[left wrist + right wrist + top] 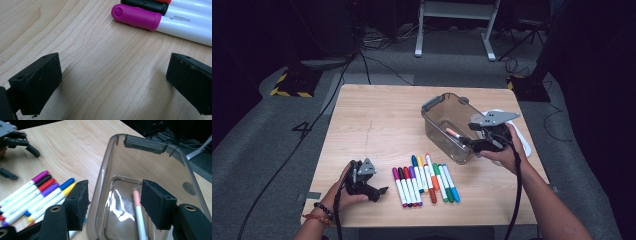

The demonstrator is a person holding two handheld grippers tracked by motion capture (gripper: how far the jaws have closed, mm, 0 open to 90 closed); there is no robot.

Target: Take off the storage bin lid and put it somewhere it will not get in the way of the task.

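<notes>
A clear plastic bin (447, 125) stands right of the table's centre, and a pink-capped marker (138, 215) lies on its floor. My right gripper (117, 202) hovers open over the bin's near rim. One jaw is outside the wall, the other is above the inside beside the pink-capped marker, and nothing is held. A row of several capped markers (424, 177) lies on the wood in front of the bin. My left gripper (112, 77) rests open on the table at the front left, with only bare wood between its jaws. The magenta marker (150, 21) lies just ahead of it.
A white lid (524, 142) lies behind the right hand, near the table's right edge. The wooden table (377, 120) has bare wood at the back left. Cables and white stand legs (454, 30) sit on the grey floor beyond the table.
</notes>
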